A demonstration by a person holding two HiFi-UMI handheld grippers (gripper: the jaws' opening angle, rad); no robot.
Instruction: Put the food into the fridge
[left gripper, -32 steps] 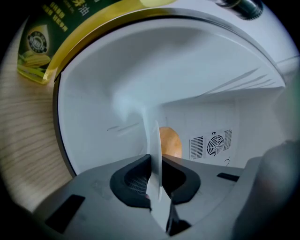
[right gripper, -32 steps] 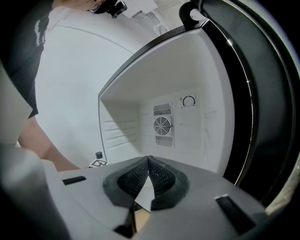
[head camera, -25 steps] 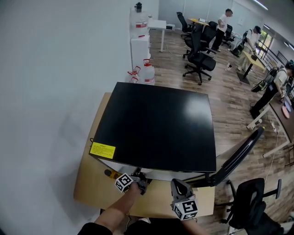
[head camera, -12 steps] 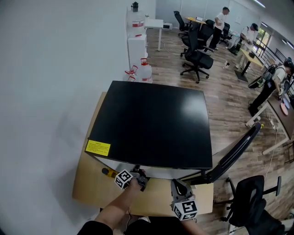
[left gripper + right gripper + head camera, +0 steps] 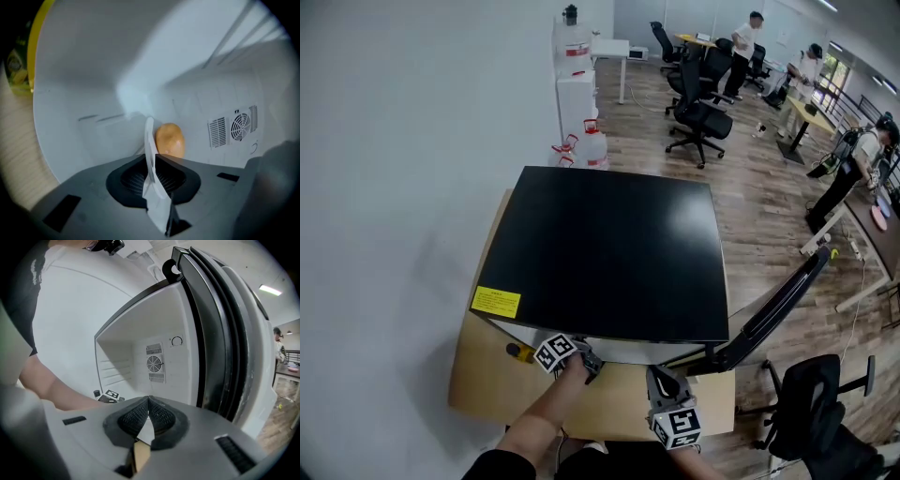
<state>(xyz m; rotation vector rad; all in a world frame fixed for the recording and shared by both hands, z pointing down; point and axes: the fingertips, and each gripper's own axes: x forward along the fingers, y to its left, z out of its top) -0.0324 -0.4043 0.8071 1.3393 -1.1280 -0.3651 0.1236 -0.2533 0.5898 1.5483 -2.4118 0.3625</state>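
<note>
A black-topped mini fridge [image 5: 609,253] stands on a wooden table [image 5: 478,375], its door [image 5: 773,314] swung open to the right. My left gripper [image 5: 584,360] reaches into the fridge mouth. Its jaws are shut with nothing between them [image 5: 149,124]. Just beyond the tips a brown potato [image 5: 169,139] lies on the white fridge floor. My right gripper [image 5: 664,382] hangs in front of the opening, jaws together and empty [image 5: 149,401]. The right gripper view shows the left gripper's marker cube [image 5: 111,394] and the forearm at the left of the cavity.
A yellow item [image 5: 518,352] lies on the table left of the fridge front. The fridge's rear wall has a fan vent [image 5: 154,363]. The open door's thick edge [image 5: 225,333] stands close on the right. Office chairs [image 5: 698,117], water jugs [image 5: 592,145] and people stand beyond.
My left gripper has rolled a little at the fridge mouth, its marker cube turning. The right gripper has kept still.
</note>
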